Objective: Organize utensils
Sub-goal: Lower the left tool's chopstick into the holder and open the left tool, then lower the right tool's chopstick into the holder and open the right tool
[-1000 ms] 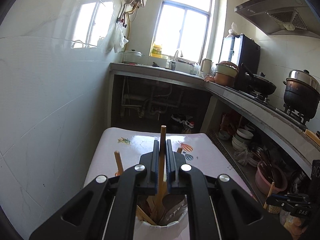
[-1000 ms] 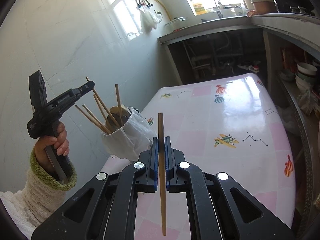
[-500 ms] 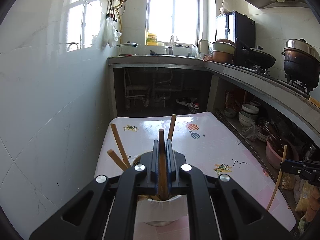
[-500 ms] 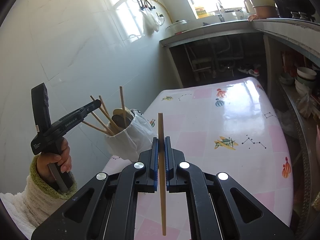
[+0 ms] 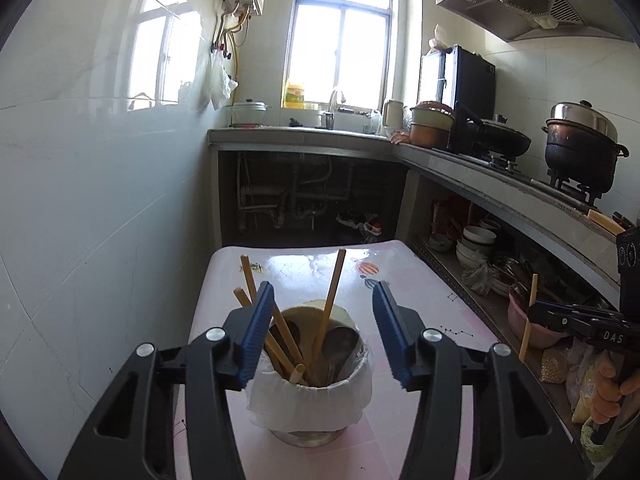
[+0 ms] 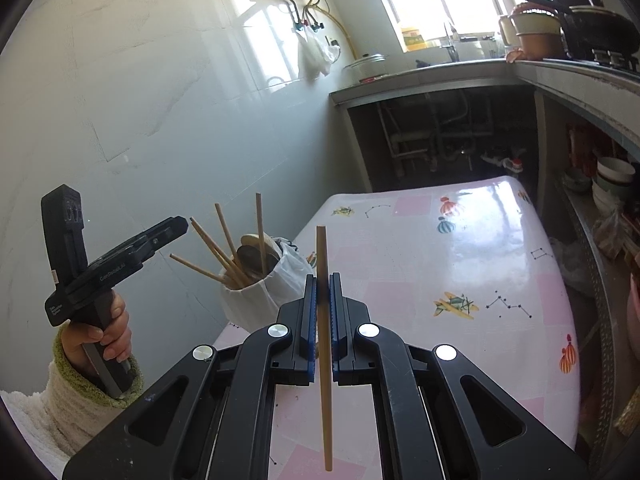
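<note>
A utensil holder (image 5: 312,404) lined with a white bag stands on the pink table (image 5: 424,292) by the left wall. It holds several wooden chopsticks (image 5: 332,288) and spoons. My left gripper (image 5: 324,340) is open and empty just above and behind the holder. It also shows in the right wrist view (image 6: 176,226), beside the holder (image 6: 260,300). My right gripper (image 6: 323,292) is shut on one upright wooden chopstick (image 6: 323,352) above the table, right of the holder. It shows in the left wrist view (image 5: 538,314) with its chopstick (image 5: 528,316).
A tiled wall (image 5: 80,220) runs along the table's left side. A counter (image 5: 500,196) with pots and a stove runs on the right, with bowls (image 5: 476,240) and a pink basin (image 5: 524,320) on shelves under it. The table's far half (image 6: 460,248) carries only printed pictures.
My left gripper has opened and let go of its chopstick, which now stands in the holder, and has drawn back a little. The right gripper still holds its chopstick, nearly unmoved.
</note>
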